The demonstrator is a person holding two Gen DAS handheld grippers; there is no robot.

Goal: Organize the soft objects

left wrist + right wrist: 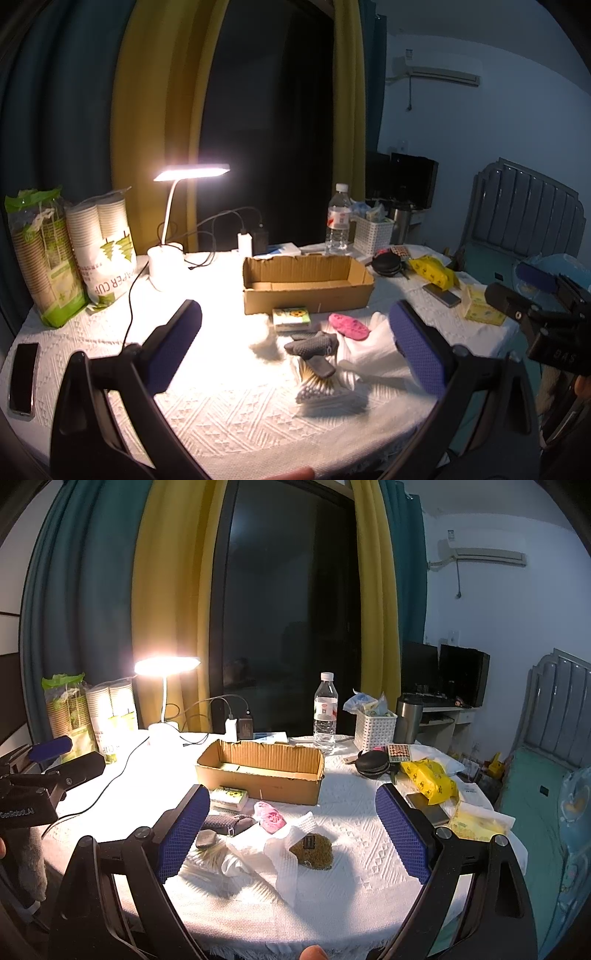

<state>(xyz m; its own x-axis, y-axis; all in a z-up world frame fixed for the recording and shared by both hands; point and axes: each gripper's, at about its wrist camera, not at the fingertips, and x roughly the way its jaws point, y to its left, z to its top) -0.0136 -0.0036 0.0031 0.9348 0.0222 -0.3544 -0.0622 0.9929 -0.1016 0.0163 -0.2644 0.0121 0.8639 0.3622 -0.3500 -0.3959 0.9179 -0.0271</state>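
Observation:
An open cardboard box point(306, 282) point(260, 770) stands mid-table. In front of it lie a pink soft piece point(349, 325) point(270, 818), a grey knitted item point(312, 345) point(225, 823), white tissue paper point(373, 350) point(280, 853), a bag of cotton swabs point(319, 387), a green-and-white sponge pack point(291, 318) point(231, 797) and a brownish scrubber point(312, 851). My left gripper point(295, 350) is open above these, holding nothing. My right gripper point(293, 830) is open above the tissue and scrubber, holding nothing. The right gripper also shows at the right edge of the left wrist view point(535, 314).
A lit desk lamp point(173, 221) with cables, paper cup packs point(70, 254), a phone point(24, 378), a water bottle point(338, 221), a white basket point(373, 232), a yellow pack point(430, 779), a second phone point(428, 806) and a tissue box point(480, 306) crowd the table.

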